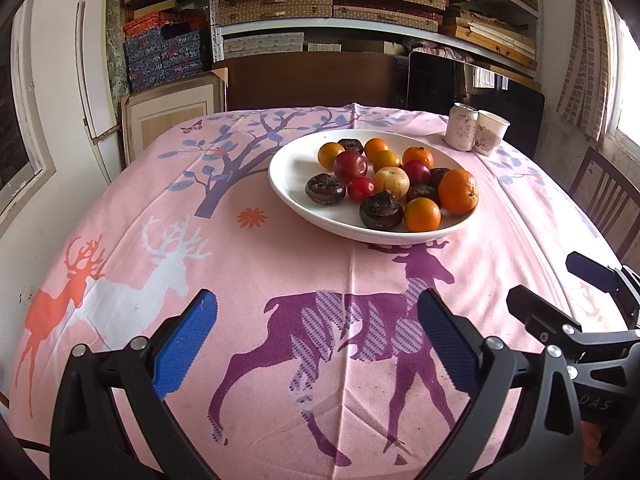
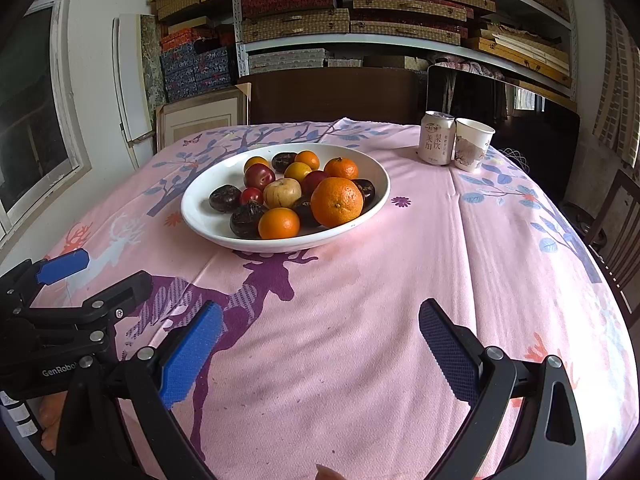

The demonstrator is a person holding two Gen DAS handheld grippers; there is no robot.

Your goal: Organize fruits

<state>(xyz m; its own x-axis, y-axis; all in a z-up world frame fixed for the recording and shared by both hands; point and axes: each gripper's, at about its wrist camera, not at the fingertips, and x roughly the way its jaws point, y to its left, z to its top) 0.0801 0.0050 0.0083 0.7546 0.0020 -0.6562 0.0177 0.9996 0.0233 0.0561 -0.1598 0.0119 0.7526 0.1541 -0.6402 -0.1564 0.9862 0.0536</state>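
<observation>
Blue-padded left gripper (image 1: 316, 336) sits nearest the lens, jaws spread wide, nothing between them, hovering over the purple deer print on the pink tablecloth (image 1: 256, 264). Right gripper (image 2: 320, 344) same story: jaws wide apart, empty, above the cloth near the table's front edge. Each gripper shows in the other's view at the side (both well short of the fruit).

White bowl (image 1: 292, 196) sits mid-table, beyond both grippers, holding all the fruit. Biggest orange (image 2: 337, 201) at the bowl's near right edge, smaller orange (image 2: 279, 223) just left of it at the front. Dark brown fruits (image 1: 325, 188) scattered among them, one at the left front, another touching the small orange. Pale yellow fruit (image 2: 282, 193) in the centre, red plums (image 1: 349, 166) and a small red one (image 1: 360, 189) beside it, more small orange-yellow ones toward the back.

Drink can (image 2: 437, 137) and paper cup (image 2: 472, 144) stand touching at the far right corner. Shelves of boxes (image 1: 360, 4) behind the table.
</observation>
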